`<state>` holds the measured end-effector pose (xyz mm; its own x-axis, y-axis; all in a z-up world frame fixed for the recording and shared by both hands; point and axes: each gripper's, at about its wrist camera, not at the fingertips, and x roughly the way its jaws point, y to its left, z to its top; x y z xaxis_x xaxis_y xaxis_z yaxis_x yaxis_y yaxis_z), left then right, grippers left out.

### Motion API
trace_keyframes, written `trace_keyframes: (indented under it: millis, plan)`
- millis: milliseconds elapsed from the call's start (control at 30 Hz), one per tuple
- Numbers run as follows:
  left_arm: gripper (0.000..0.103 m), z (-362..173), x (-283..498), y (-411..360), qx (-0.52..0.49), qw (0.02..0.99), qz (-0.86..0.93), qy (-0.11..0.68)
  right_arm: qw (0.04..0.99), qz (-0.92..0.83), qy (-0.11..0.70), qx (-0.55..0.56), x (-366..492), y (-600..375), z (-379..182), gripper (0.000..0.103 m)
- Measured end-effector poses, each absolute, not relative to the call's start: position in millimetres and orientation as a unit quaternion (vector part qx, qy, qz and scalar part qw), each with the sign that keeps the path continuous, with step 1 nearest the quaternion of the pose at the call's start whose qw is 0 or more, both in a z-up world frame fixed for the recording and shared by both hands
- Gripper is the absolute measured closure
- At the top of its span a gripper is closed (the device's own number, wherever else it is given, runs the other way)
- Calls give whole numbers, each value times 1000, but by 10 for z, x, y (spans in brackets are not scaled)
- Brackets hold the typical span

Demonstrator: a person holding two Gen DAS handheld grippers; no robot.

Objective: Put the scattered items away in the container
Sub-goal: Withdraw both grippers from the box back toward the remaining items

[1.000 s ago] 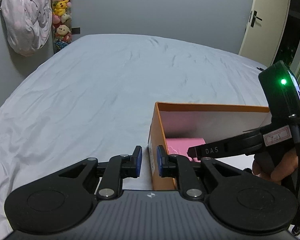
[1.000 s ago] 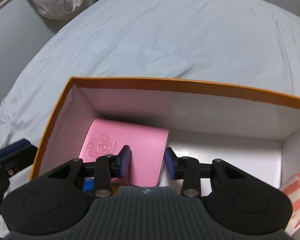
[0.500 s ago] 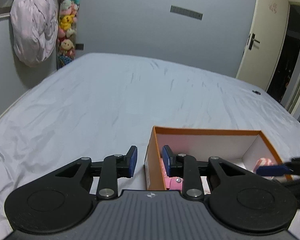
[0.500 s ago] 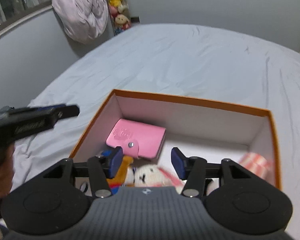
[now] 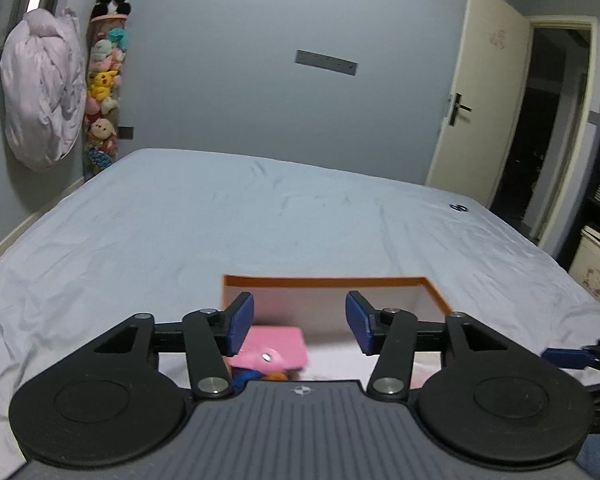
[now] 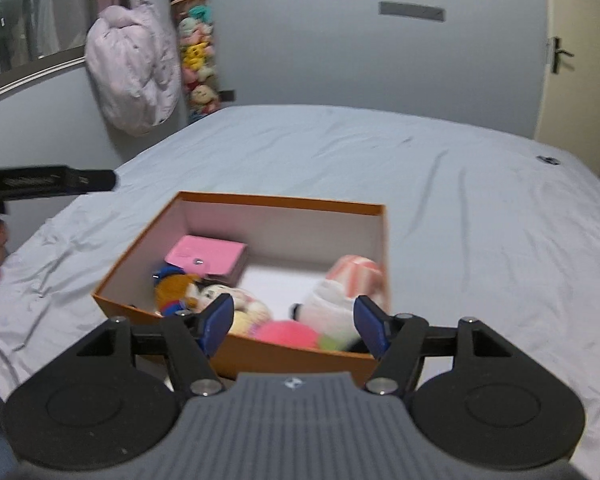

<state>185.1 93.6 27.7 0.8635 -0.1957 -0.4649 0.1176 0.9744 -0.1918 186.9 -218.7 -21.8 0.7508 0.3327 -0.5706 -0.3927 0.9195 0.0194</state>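
Observation:
An orange cardboard box (image 6: 280, 200) sits on the bed. It holds a pink snap wallet (image 6: 206, 256), a small doll with orange hair (image 6: 174, 290), a white plush (image 6: 236, 300), a pink ball (image 6: 288, 332) and a pink-striped plush (image 6: 356, 274). My right gripper (image 6: 294, 325) hovers above the box's near wall; its jaws are opening and nothing is between them. My left gripper (image 5: 300, 322) hangs over the box's near end (image 5: 324, 280), above the wallet (image 5: 276, 346). Its jaws are also opening, with nothing gripped. The left gripper's finger (image 6: 60, 180) shows at the left.
The grey bedsheet (image 5: 220, 232) spreads wide around the box. A small dark object (image 6: 548, 159) lies near the bed's far right edge. A column of hanging plush toys (image 5: 102, 80) and a pale bundle (image 5: 40, 92) are on the left wall. A door (image 5: 476, 100) stands open at right.
Both grippers have pulled back and up from the box, and both sets of jaws have widened. The right gripper has left the wallet lying inside the box.

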Motion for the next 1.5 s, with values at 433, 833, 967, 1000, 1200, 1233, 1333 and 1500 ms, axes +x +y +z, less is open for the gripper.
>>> trace_keyframes:
  millis: [433, 833, 967, 1000, 1200, 1233, 1333, 1500]
  plan:
    - [36, -15, 1298, 318, -44, 918, -121, 376, 912, 210, 352, -4, 1382, -2615, -645, 24]
    - [41, -495, 1069, -43, 51, 870, -128, 474, 885, 199, 421, 7, 1225, -2727, -1024, 31]
    - [41, -603, 1102, 10, 54, 864, -102, 491, 885, 203, 420, -16, 1235, -2674, -1094, 33]
    - [41, -634, 1113, 17, 57, 862, -99, 493, 884, 205, 421, -19, 1242, -2658, -1113, 33]
    - [41, -787, 1134, -106, 129, 849, -115, 499, 878, 200, 433, -42, 1325, -2595, -1209, 37]
    - [41, -813, 1142, -125, 138, 846, -118, 501, 877, 197, 436, -46, 1344, -2588, -1225, 39]
    - [41, -893, 1176, -144, 151, 839, -124, 508, 873, 194, 444, -53, 1387, -2576, -1267, 42]
    - [41, -959, 1233, -190, 163, 829, -138, 517, 866, 197, 456, -58, 1435, -2553, -1322, 42]
